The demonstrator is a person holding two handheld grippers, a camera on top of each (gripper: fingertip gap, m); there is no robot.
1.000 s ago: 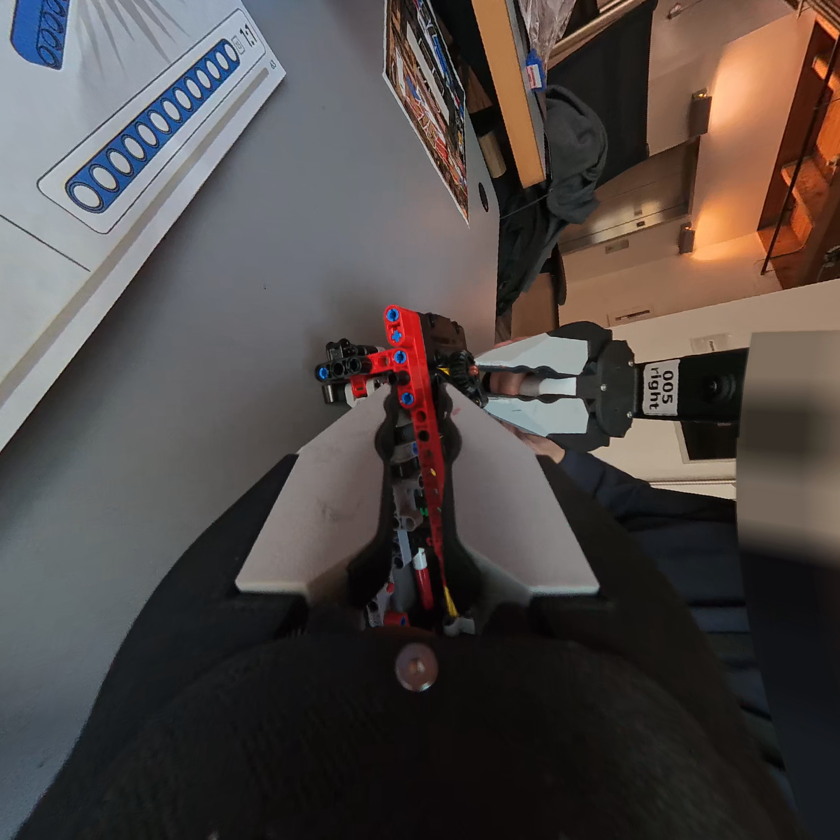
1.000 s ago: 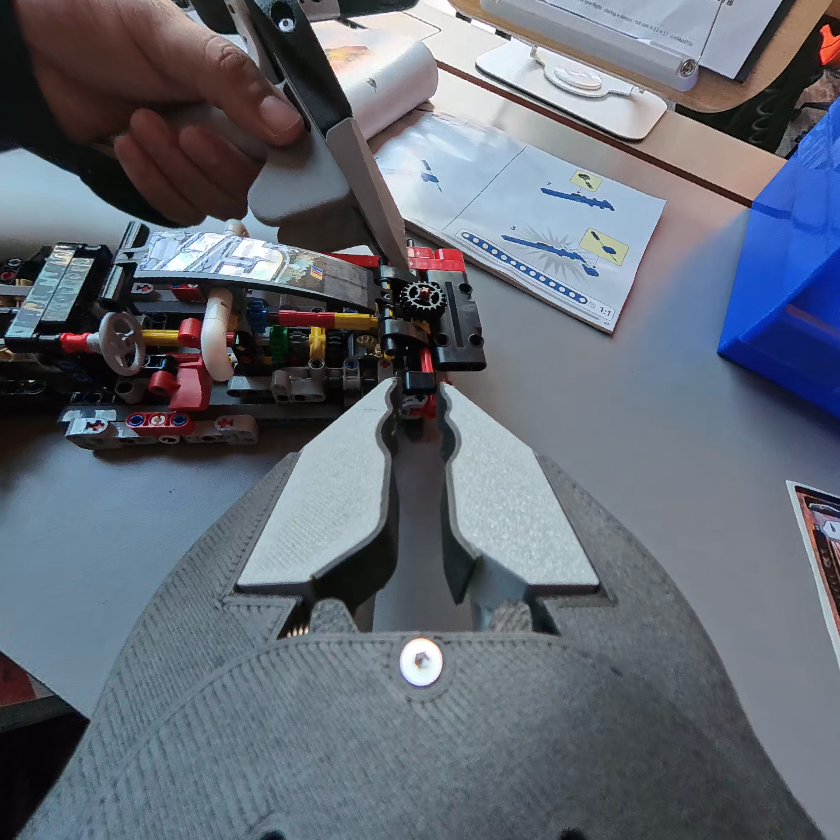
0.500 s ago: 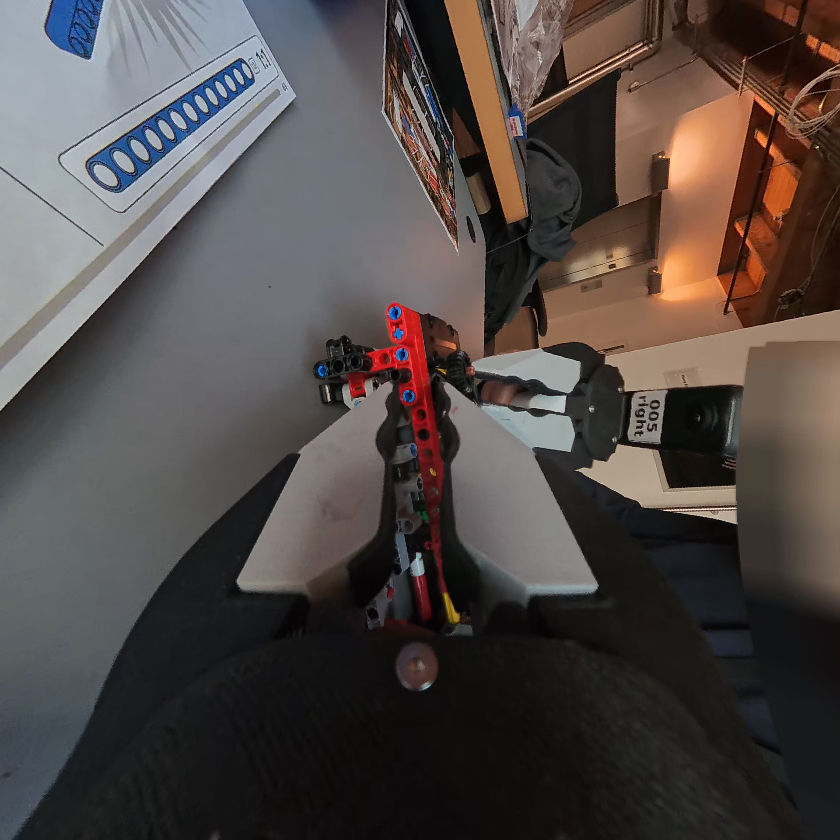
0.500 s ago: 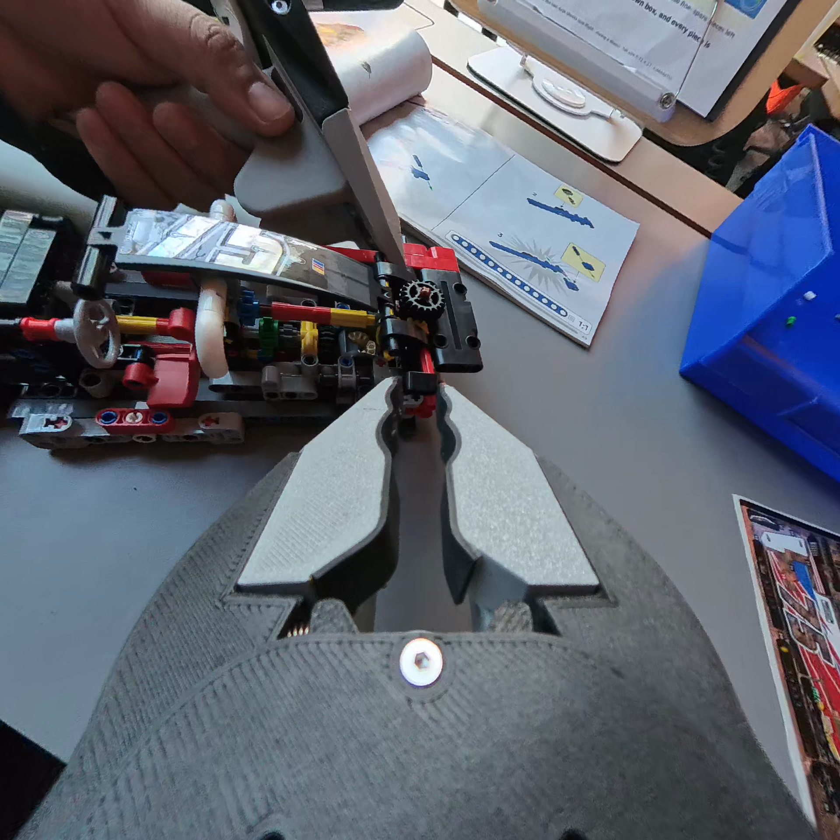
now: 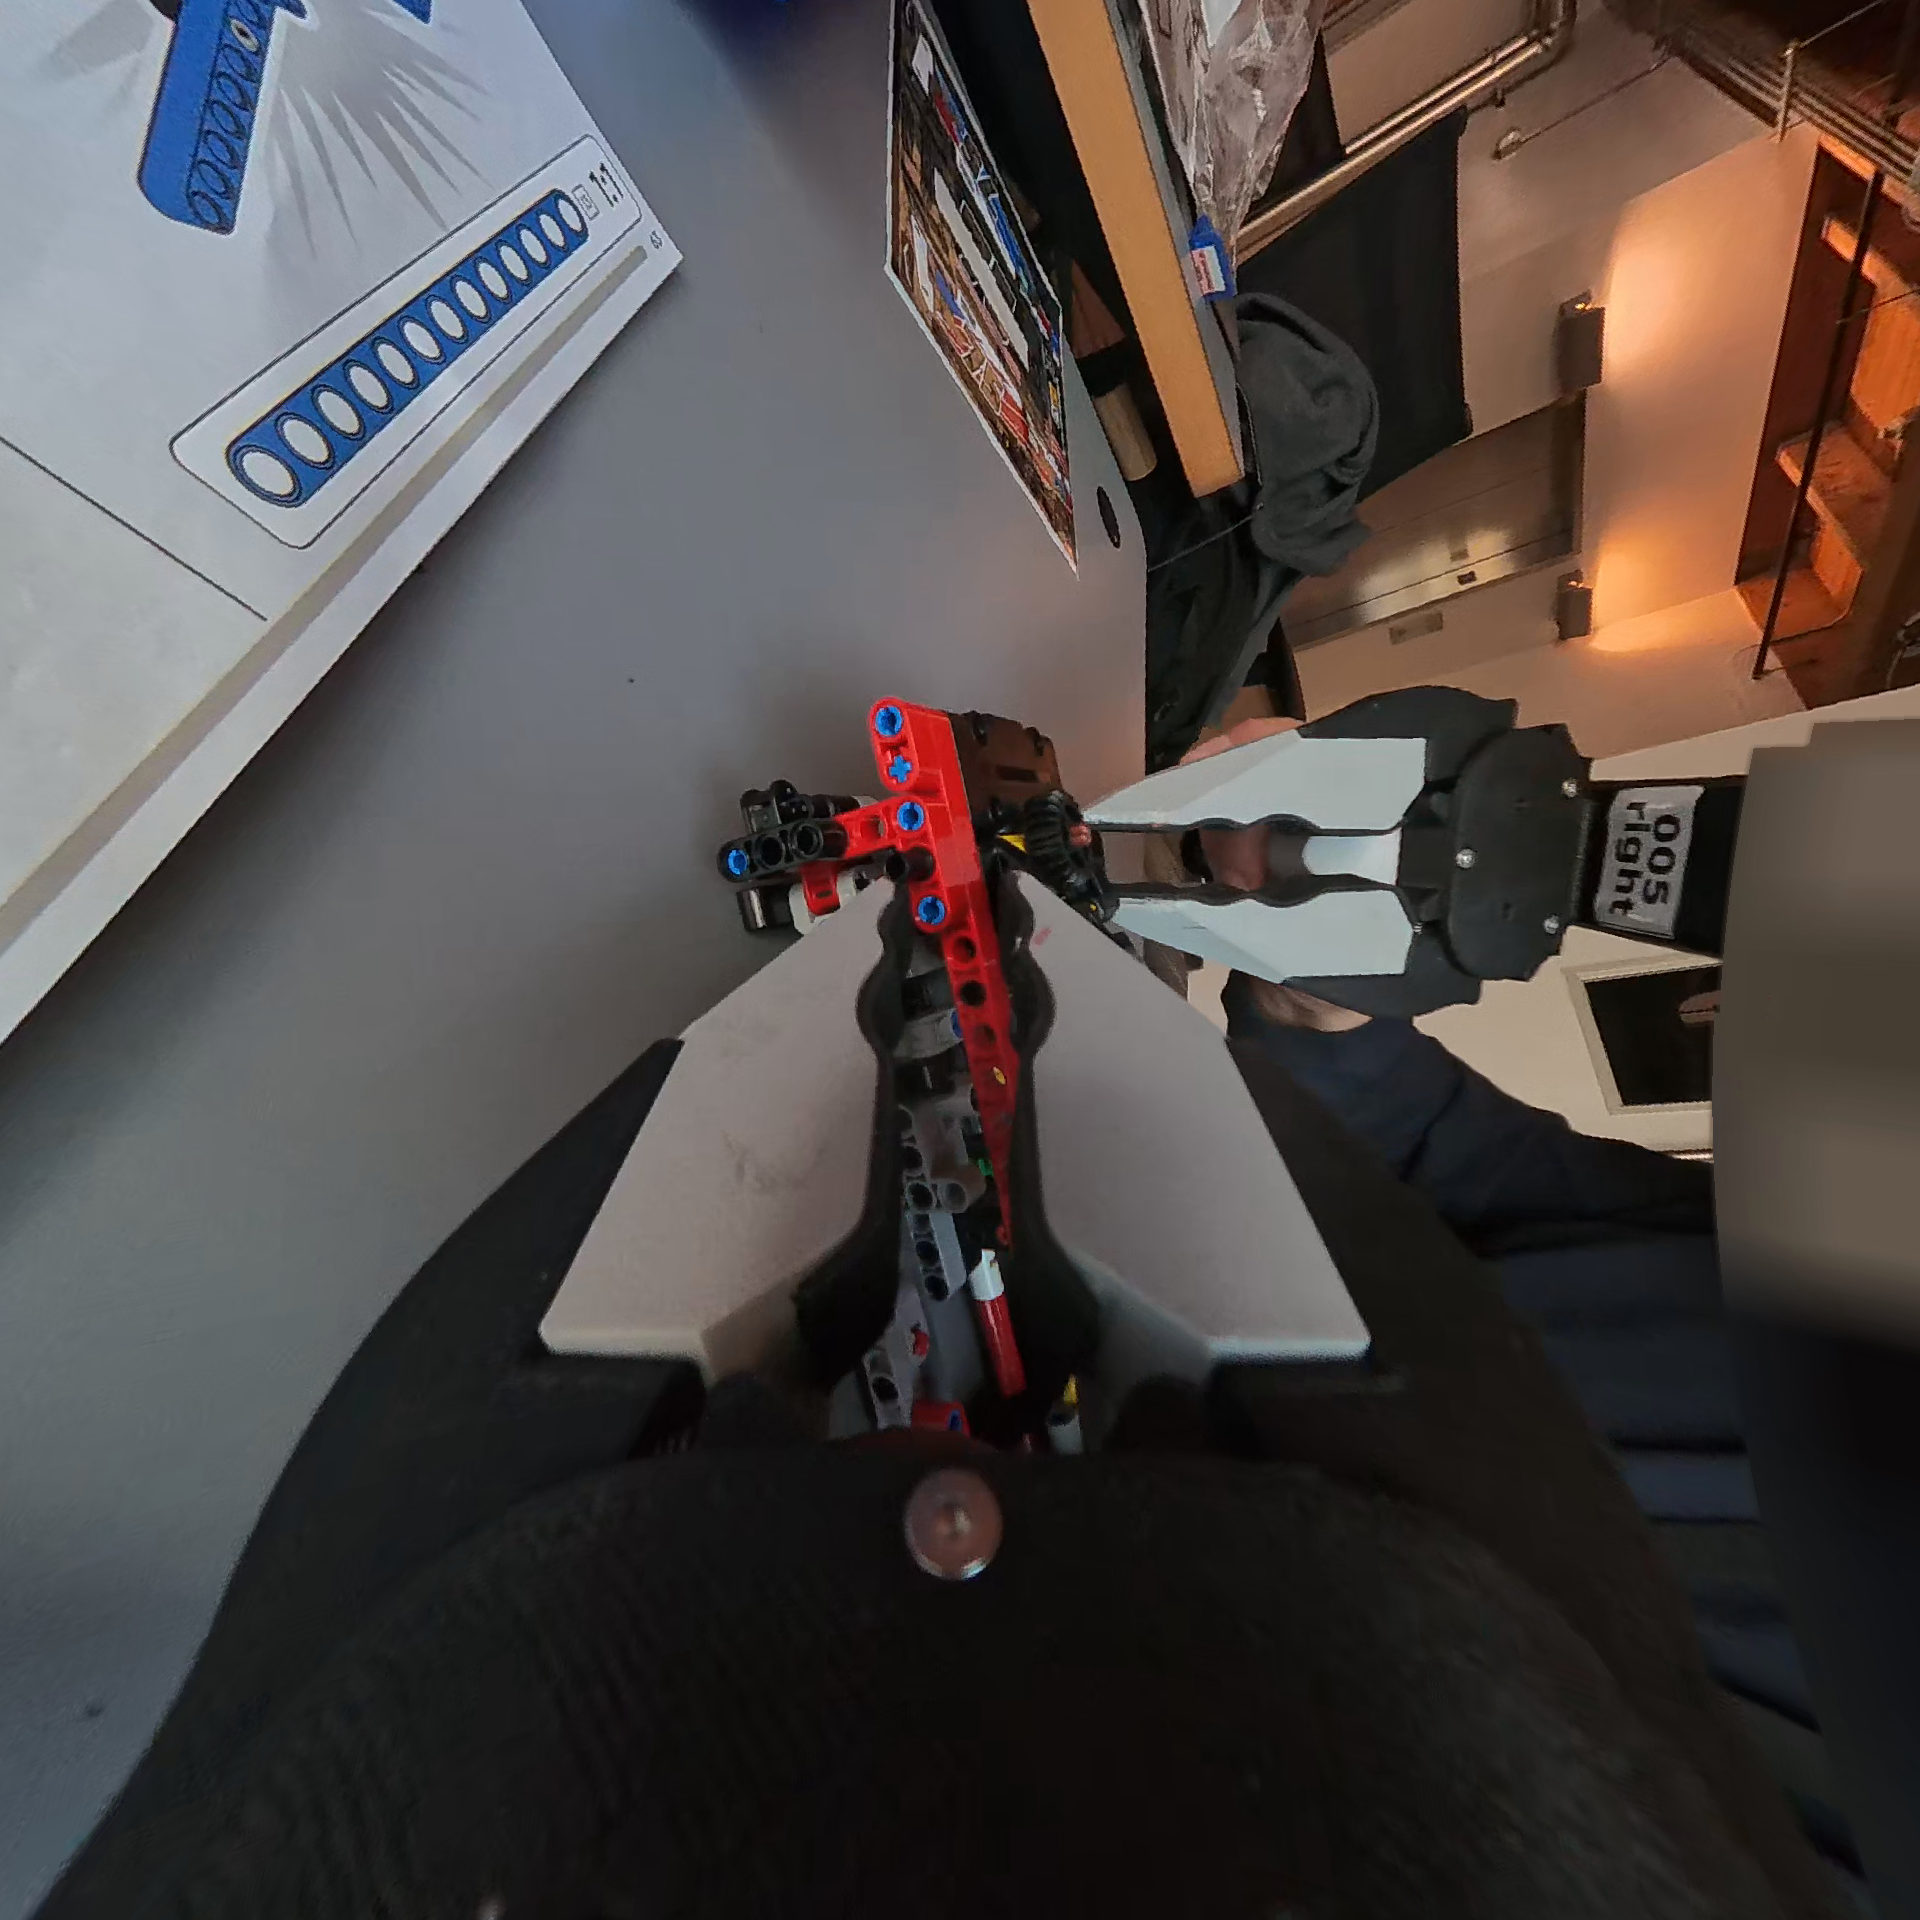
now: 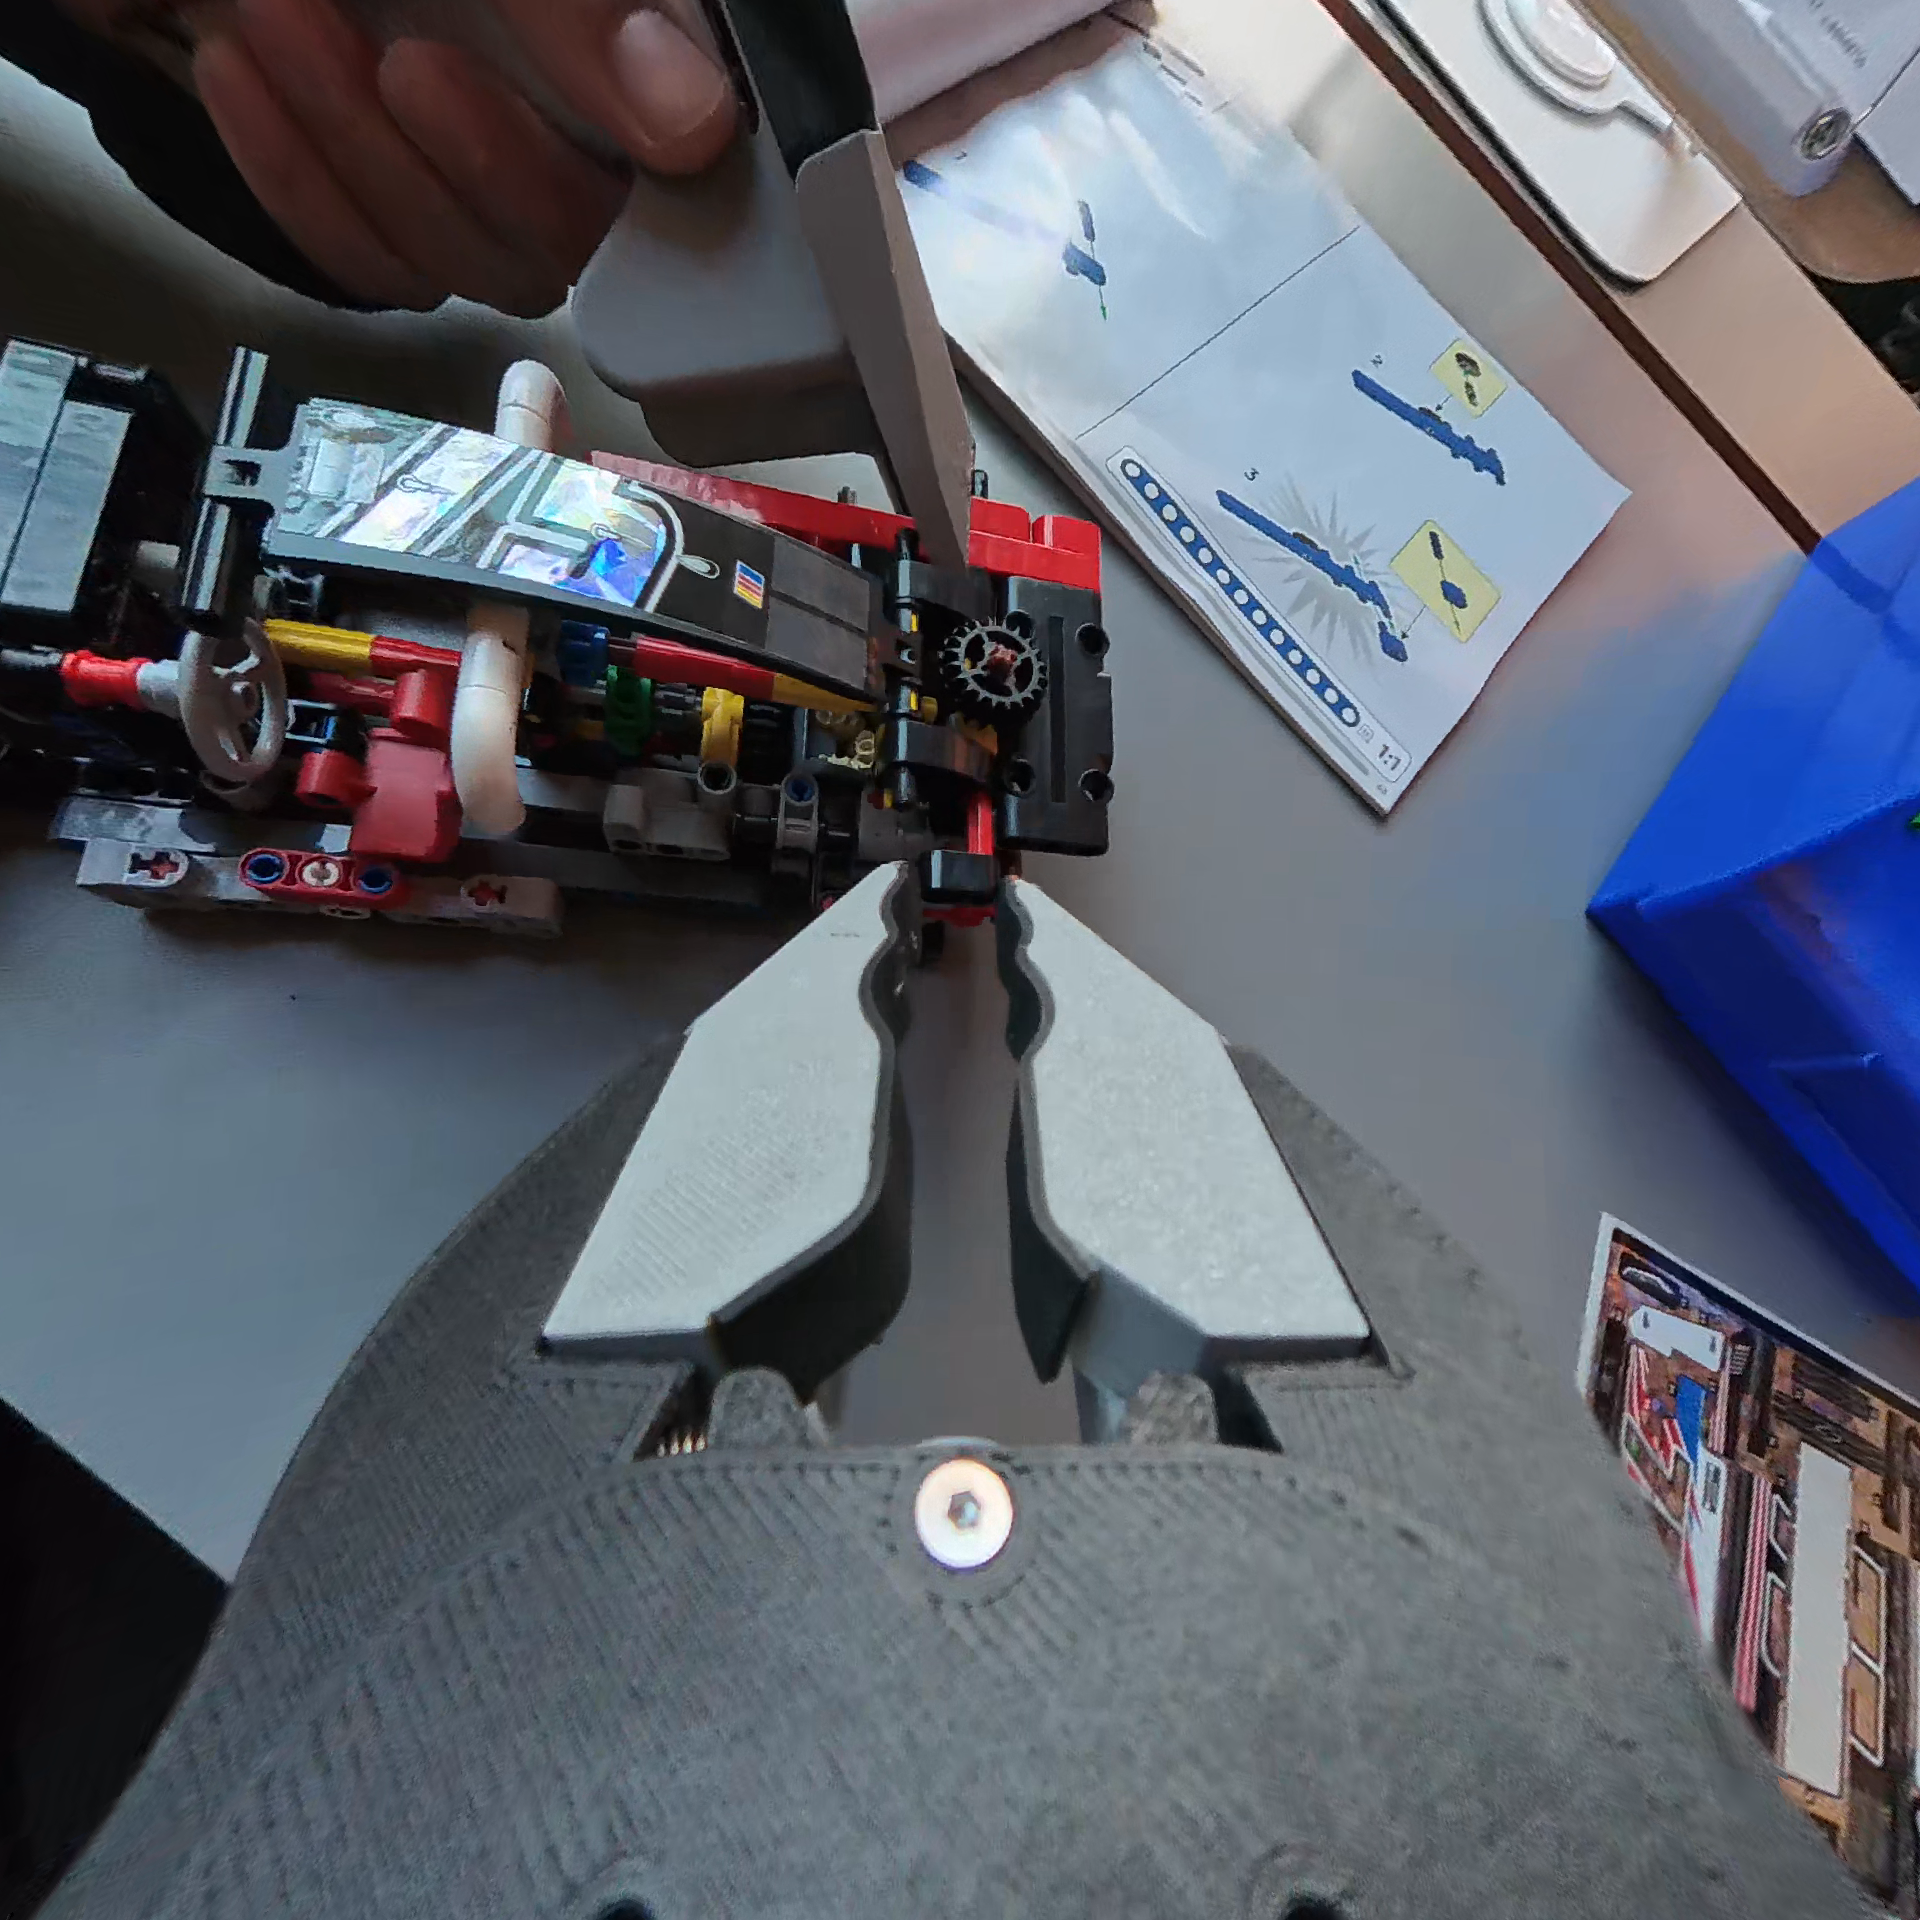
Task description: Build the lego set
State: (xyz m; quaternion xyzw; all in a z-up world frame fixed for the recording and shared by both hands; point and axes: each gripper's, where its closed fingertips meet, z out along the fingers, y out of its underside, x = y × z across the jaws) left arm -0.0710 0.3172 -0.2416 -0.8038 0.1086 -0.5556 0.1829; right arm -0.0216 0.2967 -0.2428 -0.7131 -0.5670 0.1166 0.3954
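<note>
Between both jaws, brick car (image 6: 623,665).

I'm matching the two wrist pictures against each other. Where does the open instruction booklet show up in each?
Left wrist view: instruction booklet fills the upper left corner.
Right wrist view: it lies upper right, beyond the brick model.
Shared landmark: the printed blue holed beam on its page.
</note>
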